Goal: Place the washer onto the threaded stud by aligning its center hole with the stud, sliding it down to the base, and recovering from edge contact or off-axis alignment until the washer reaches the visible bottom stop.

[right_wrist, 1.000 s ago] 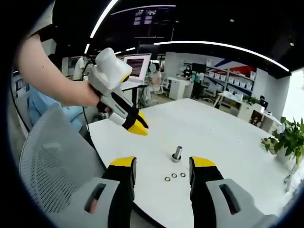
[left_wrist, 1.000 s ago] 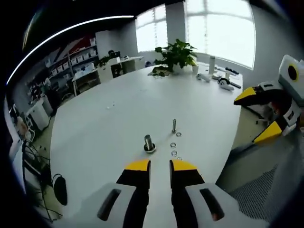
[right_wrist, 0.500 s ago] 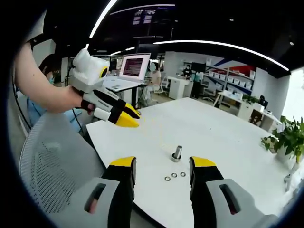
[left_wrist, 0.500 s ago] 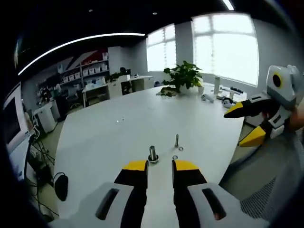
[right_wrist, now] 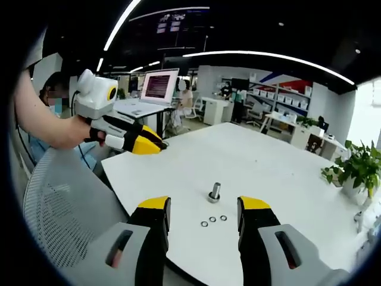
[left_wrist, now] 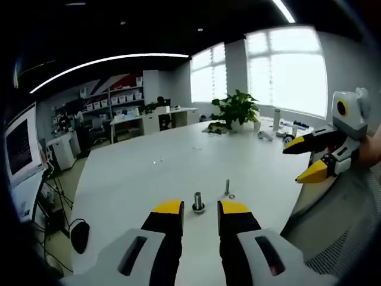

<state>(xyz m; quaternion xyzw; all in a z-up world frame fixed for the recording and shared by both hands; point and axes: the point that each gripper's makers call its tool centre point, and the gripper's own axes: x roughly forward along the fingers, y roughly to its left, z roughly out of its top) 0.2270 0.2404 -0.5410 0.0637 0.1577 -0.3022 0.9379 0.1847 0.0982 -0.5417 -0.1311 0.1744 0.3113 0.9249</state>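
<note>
Right gripper view: three small flat metal washers are seen in a short row on the white table, low in the frame's centre, just below the upright threaded metal stud on its round base. The right gripper is held open and empty above them; the left gripper, upper left, is nearly closed and empty. Each washer is judged light, rigid, thin and slippery, best pinched across its outer rim, hole left clear.
</note>
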